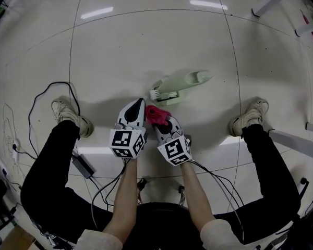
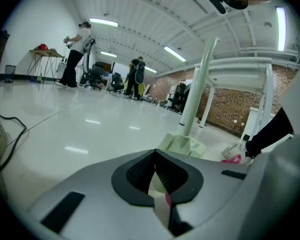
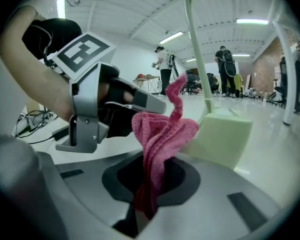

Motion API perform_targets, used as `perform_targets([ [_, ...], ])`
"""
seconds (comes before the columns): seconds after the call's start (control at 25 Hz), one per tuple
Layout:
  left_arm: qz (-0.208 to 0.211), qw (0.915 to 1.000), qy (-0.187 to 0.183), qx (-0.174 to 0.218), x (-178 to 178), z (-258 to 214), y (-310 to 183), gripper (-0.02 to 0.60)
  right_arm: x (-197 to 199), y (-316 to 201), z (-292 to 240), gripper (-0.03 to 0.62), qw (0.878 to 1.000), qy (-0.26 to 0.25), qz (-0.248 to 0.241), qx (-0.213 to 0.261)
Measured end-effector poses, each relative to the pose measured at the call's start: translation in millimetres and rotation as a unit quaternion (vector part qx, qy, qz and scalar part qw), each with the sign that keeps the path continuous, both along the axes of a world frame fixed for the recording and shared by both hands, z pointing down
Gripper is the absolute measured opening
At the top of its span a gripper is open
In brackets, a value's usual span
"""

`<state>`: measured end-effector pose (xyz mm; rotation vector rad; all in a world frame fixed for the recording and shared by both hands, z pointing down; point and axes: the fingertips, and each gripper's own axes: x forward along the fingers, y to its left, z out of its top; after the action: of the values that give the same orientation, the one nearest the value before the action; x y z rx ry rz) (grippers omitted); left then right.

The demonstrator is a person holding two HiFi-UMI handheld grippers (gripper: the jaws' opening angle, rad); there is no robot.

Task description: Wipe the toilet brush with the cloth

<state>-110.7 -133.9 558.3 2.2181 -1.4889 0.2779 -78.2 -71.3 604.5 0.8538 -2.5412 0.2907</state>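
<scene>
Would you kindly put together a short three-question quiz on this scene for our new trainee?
1. True or false: the left tongs hold the pink cloth.
2. The toilet brush is: A) lying on its side; B) standing in its pale green holder; C) lifted in the air.
3. In one word, are the left tongs' jaws together or apart?
Key: 1 false, the right tongs hold it; 2 B; 3 together.
</scene>
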Motion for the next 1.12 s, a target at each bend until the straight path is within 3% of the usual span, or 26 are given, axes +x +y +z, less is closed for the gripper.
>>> perform_targets([
  [0.16, -0.001, 0.9999, -0.001, -0.013, -1, 9, 9, 0.005, 27, -21, -2, 0.032, 0.997, -0.030, 0.065, 0.001],
  [0.36, -0.003, 0.9997, 0.000, -0.025, -1, 18, 20, 0.005, 53, -24, -11, 0.032, 0.995, -0.037, 0.091, 0.013],
  [0.56, 0.011, 0.9997, -0.002, -0.021, 6, 16, 18, 0.005, 102, -36, -9, 0.032, 0.984, -0.052, 0.170, 0.005],
  [0.84, 0.017, 0.9997, -0.003, -0.014, 7, 10, 11, 0.005, 121, -52, -7, 0.032, 0.981, -0.048, 0.190, 0.013],
  [1.12, 0.038, 0.9989, 0.009, 0.027, 10, -9, -11, 0.005, 142, -58, -5, 0.032, 0.967, -0.060, 0.247, 0.009],
])
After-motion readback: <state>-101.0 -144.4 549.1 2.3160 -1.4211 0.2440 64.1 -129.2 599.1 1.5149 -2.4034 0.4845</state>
